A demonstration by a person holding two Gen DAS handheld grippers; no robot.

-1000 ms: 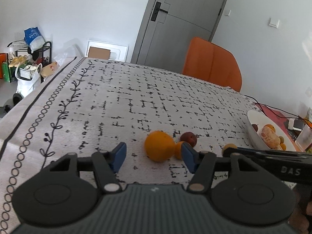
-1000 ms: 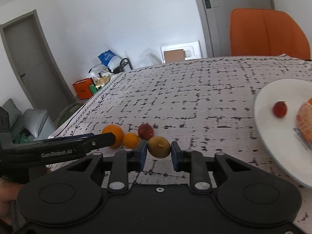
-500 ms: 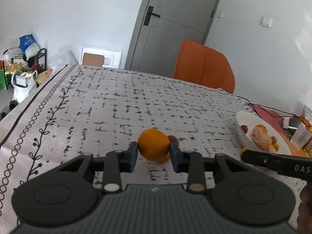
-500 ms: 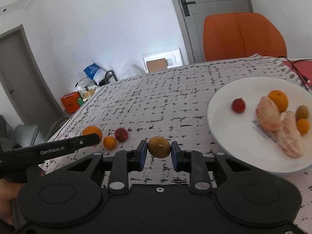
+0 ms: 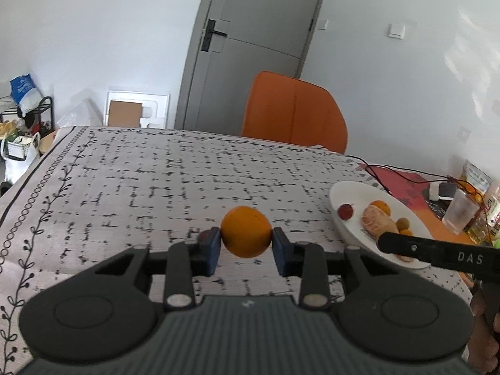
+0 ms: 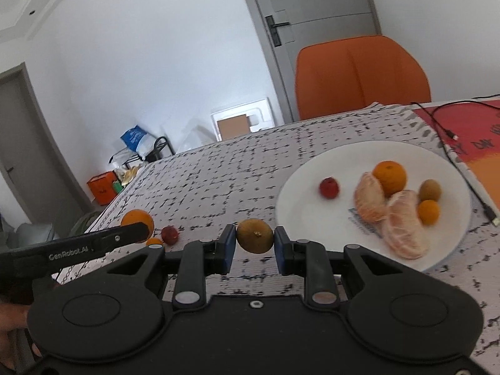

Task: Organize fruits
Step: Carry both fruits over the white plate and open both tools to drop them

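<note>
My left gripper [image 5: 246, 243] is shut on a large orange [image 5: 246, 235], held above the patterned tablecloth. My right gripper [image 6: 254, 243] is shut on a small brownish-green fruit [image 6: 254, 236], just left of the white plate [image 6: 300, 206]. On that plate lie a small red fruit [image 6: 329, 187], an orange [image 6: 390, 175], two peeled citrus halves [image 6: 401, 223], a greenish fruit [image 6: 430, 189] and a small orange one [image 6: 428, 212]. In the right wrist view the left gripper's orange [image 6: 137, 220] shows at left, with a red fruit [image 6: 170, 234] and a tiny orange fruit [image 6: 154, 241] on the cloth beside it.
An orange chair [image 5: 293, 115] stands at the table's far side before a grey door. Cables [image 6: 450, 143] and a red mat lie right of the plate. A glass [image 5: 459, 215] and bottles stand at the far right. A person's hand [image 5: 484, 337] holds the right gripper.
The left gripper closed on the large orange and lifted it off the cloth. The right gripper carried its small fruit rightward, and the plate now lies close beside it.
</note>
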